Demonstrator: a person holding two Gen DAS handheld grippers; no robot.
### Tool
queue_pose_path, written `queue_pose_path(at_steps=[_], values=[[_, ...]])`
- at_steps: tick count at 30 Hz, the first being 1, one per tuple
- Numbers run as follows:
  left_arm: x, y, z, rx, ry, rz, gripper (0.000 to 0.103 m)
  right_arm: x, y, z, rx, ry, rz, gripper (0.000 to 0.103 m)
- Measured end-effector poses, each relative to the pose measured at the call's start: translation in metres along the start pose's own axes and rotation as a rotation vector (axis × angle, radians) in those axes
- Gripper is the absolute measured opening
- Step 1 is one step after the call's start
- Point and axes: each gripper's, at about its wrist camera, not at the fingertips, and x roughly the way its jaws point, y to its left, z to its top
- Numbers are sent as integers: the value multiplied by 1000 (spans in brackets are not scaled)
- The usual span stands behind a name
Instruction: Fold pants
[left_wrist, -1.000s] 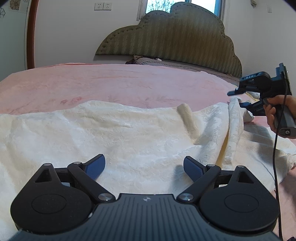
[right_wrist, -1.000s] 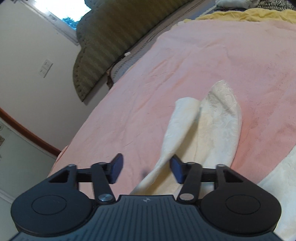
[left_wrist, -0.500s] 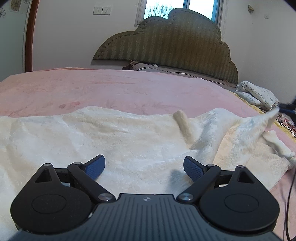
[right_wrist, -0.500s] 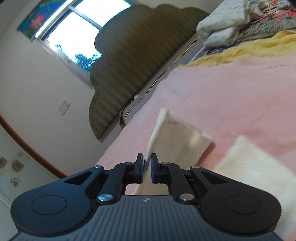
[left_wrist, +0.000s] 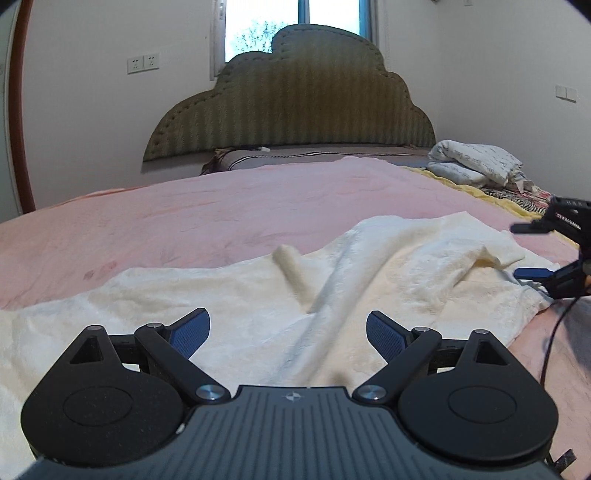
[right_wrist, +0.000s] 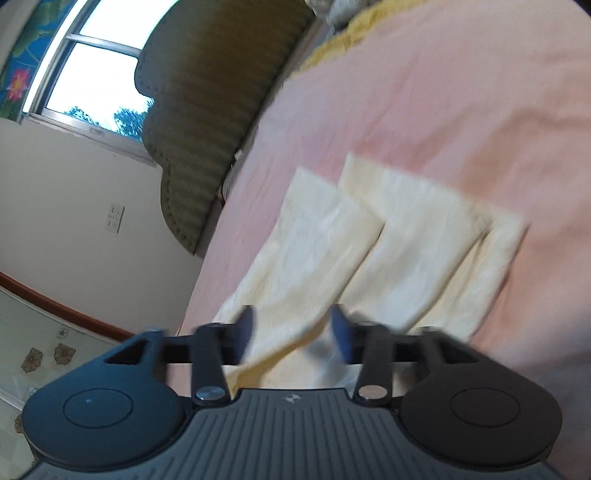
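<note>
**Leg hem released on the right; pants laid partly doubled**

Since half a second ago the pinch of the right gripper (right_wrist: 291, 334) has been undone: its jaws, then clamped on a corner of cloth, are now seen spread, with nothing between them; the lifted corner has been let down onto the bed.

On the left, the left gripper (left_wrist: 288, 334) is held low over the cream-white, embossed fabric pants (left_wrist: 229, 295), its blue-padded fingers (left_wrist: 192, 332) wide apart and gripping nothing; it appears to be kept there as a waiting hand rather than a working one, since the cloth beneath it lies spread and needs no holding down; a rolled ridge and a long diagonal crease are seen in the middle of the garment.

Further right, the far leg is seen turned back over the rest; in the right wrist view, though blurred, two leg ends lie side by side, overlapped, on the pink bedspread (left_wrist: 184, 221); they are judged to have been laid so for a lengthwise fold. At the right edge the right gripper is seen just beside the hem, apart from it.

Behind, an olive scalloped padded headboard (left_wrist: 291, 92) and a bundle of white patterned bedding (left_wrist: 476, 158) are left untouched.
</note>
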Motion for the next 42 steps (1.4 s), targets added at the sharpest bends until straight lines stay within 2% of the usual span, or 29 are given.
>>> queue_pose_path(at_steps=[3,6,8,10,13,14,15,17,19,21,25,29,32,34,35,37,38,39,42], values=[[4,-3,2,-1,11,-5,93,13,11,-8,-18,38,40,68],[8,-7,6,-15,34,-24,93,36,20,-11,-5,117,66,68],[9,-10,9,-14,38,-30,93,50,28,-11,-25,135,44,66],[8,-15,12,4,31,-34,93,53,33,-7,-46,56,22,66],[8,-26,17,54,12,-51,93,46,28,6,-47,-160,-25,68],[9,-31,18,78,9,-61,93,46,22,11,-31,-199,-13,68],[11,-38,19,106,10,-73,93,49,14,18,-2,-201,20,66],[17,-53,19,174,10,-95,93,60,7,30,11,-152,55,58],[23,-74,17,266,-2,-106,93,68,8,38,-35,-123,15,21],[31,-95,12,352,-18,-109,93,76,10,45,-48,-102,-24,6],[54,-129,3,479,6,-100,92,58,26,46,-126,-119,21,4],[75,-142,-1,493,40,-89,77,25,52,44,-151,-129,160,4],[87,-135,3,424,76,-83,63,7,68,42,-178,-133,219,4],[92,-124,6,368,107,-96,46,-3,73,42,-186,-141,237,5],[93,-118,7,335,116,-114,42,-7,73,43,-182,-145,244,5],[90,-104,10,261,123,-172,24,-12,69,44,-182,-156,228,5],[88,-99,12,237,128,-196,18,-13,66,43,-182,-159,206,5],[85,-96,12,222,125,-205,14,-13,58,42,-168,-151,183,5],[78,-91,11,218,91,-226,11,-14,35,40,-119,-150,103,5]])
